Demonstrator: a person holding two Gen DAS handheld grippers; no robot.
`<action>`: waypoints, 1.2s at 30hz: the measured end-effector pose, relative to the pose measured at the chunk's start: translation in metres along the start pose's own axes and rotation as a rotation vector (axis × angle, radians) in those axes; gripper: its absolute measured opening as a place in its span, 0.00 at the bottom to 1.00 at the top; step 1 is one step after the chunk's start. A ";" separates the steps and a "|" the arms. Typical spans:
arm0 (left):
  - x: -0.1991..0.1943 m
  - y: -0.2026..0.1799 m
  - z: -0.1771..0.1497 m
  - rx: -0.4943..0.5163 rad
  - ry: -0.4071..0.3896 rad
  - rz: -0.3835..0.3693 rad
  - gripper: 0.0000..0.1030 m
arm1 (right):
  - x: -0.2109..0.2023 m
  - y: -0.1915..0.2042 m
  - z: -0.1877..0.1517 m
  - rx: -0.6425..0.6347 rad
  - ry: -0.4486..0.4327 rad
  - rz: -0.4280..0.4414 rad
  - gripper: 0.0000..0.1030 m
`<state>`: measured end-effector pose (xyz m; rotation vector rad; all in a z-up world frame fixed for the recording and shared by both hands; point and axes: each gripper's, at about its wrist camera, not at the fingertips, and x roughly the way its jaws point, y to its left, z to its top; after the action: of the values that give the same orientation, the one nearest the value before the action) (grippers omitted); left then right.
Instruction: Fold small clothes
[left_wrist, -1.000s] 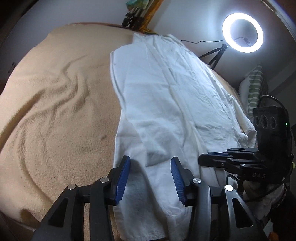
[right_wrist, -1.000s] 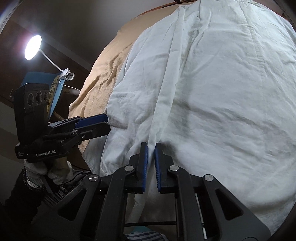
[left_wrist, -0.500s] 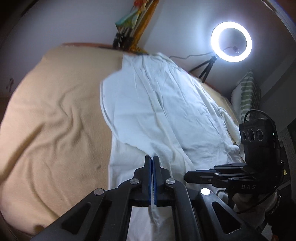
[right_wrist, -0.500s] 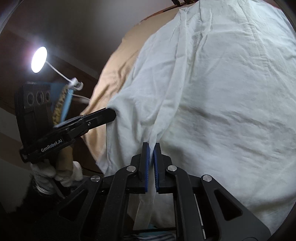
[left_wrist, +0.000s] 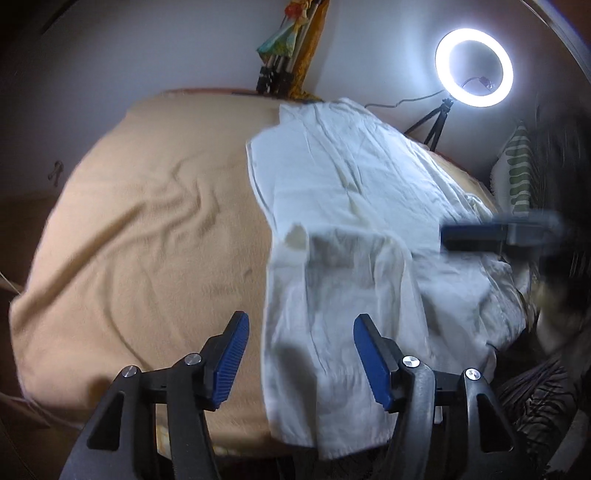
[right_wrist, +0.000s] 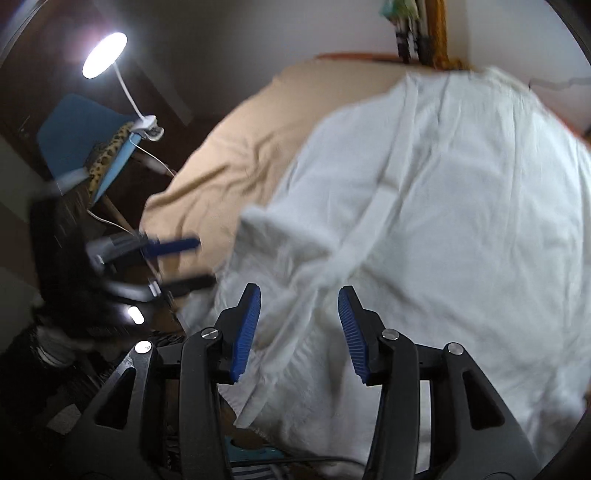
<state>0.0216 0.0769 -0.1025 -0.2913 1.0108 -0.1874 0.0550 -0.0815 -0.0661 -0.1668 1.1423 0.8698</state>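
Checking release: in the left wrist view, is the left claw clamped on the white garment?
No: the left claw is opening, both pads clear of the white garment beneath.

Left claw (left_wrist: 301, 354) and right claw (right_wrist: 299, 328), jaws opening

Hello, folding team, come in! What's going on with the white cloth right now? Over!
Left hand-held gripper and right hand-held gripper opening, gripping nothing. White garment on tan blanket, near end flipped over. Nothing blocking.
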 end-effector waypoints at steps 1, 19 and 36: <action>0.004 0.000 -0.004 -0.011 0.017 -0.010 0.57 | -0.003 -0.002 0.016 -0.006 -0.014 -0.017 0.45; 0.010 0.020 -0.028 -0.118 -0.009 -0.085 0.13 | 0.175 0.010 0.173 -0.045 0.164 -0.248 0.45; -0.008 0.032 -0.032 -0.132 -0.048 -0.086 0.41 | 0.156 -0.025 0.194 -0.006 0.070 -0.323 0.04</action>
<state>-0.0097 0.1045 -0.1222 -0.4583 0.9654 -0.1910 0.2336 0.0854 -0.1197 -0.3781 1.1394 0.5846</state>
